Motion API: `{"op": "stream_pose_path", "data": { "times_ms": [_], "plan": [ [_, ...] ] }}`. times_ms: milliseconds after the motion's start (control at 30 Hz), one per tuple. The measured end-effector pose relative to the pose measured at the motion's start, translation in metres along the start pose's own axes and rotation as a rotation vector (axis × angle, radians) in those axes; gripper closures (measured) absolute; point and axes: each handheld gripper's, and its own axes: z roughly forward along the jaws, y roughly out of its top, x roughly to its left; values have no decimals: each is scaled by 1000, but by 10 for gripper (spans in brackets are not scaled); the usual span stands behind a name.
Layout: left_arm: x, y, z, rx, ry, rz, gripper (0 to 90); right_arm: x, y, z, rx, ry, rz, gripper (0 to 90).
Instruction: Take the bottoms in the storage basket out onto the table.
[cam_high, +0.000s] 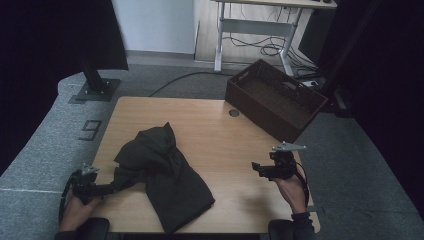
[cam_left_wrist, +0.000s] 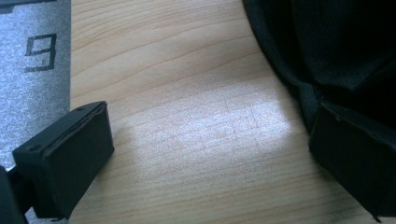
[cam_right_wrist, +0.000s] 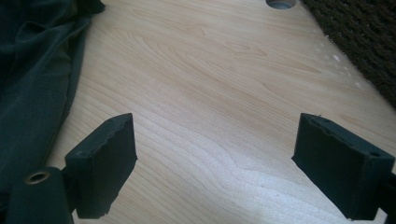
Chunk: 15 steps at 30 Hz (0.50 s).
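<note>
Watching left hand-held gripper (cam_high: 107, 189), jaws spread at edge of dark garment (cam_high: 165, 175) heaped on counter (cam_high: 220, 145); may snag one layer. Right hand-held gripper (cam_right_wrist: 215, 163) released over bare wood, could miss cloth.

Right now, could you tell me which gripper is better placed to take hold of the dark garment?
Left. The left gripper is open at the dark garment's edge, one jaw against the cloth. The right gripper hangs open over bare table.

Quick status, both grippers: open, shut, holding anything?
Left gripper: open, bare wood between its jaws; one jaw sits against the edge of the dark garment, not gripping it.
Right gripper: open, holding nothing, over the bare table.
</note>
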Motion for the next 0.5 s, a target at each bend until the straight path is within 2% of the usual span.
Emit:
{"op": "stream_pose_path", "data": {
  "times_ms": [267,500],
  "plan": [
    [0,0,0,-2,0,-3,0,2,-14,12,-21,-1,38,112],
    [0,0,0,-2,0,-3,0,7,-26,24,-5,-10,33,79]
  ]
}}
